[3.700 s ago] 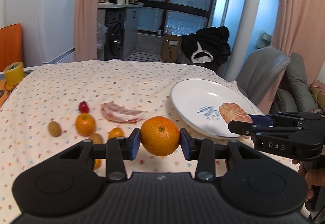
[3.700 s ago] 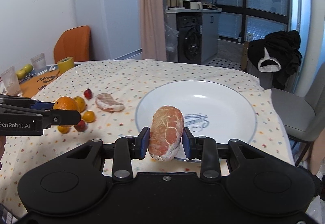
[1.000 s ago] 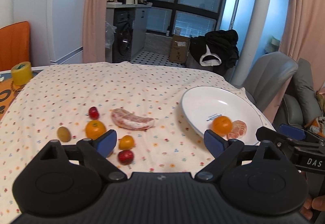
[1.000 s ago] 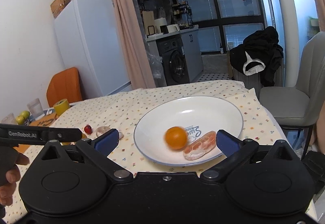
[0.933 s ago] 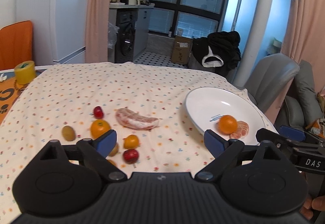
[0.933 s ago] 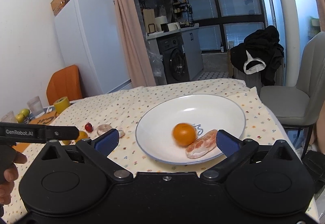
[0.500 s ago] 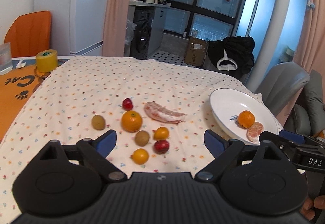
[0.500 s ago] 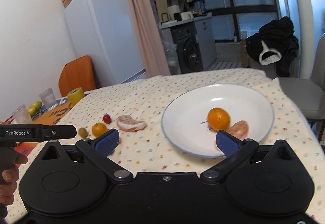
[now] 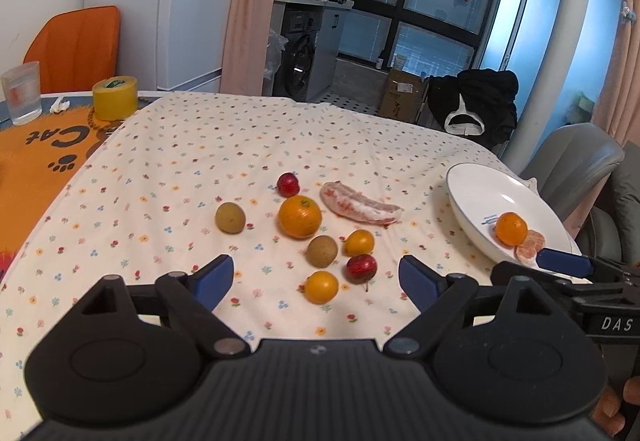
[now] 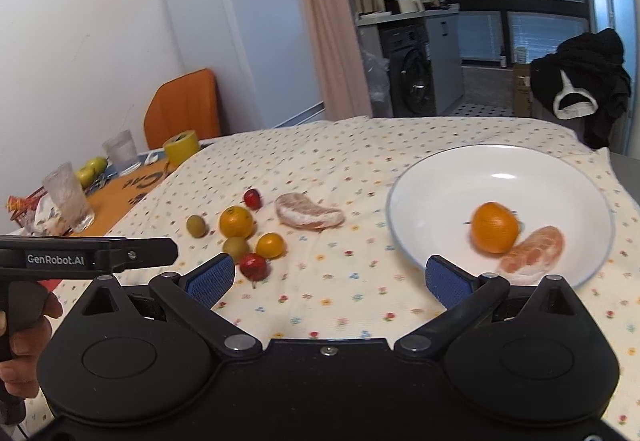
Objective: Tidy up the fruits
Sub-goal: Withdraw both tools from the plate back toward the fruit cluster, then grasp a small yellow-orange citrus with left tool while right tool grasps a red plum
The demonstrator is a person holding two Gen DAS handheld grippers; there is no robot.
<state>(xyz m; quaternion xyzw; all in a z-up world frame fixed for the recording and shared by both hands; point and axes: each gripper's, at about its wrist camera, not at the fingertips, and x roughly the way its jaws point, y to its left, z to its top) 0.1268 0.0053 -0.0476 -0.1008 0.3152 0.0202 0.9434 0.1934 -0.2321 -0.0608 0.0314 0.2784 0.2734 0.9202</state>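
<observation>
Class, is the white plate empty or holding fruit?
Holding fruit: an orange and a peeled segment lie in the plate.

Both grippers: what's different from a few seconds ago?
Left gripper let go of the orange and right gripper released the peeled segment; both now lie on the plate. Both grippers opened and pulled back. The loose fruits on the tablecloth stayed put.

Black tongs (image 9: 316, 277), blue pads (image 9: 212, 277), apparently ribbed.
</observation>
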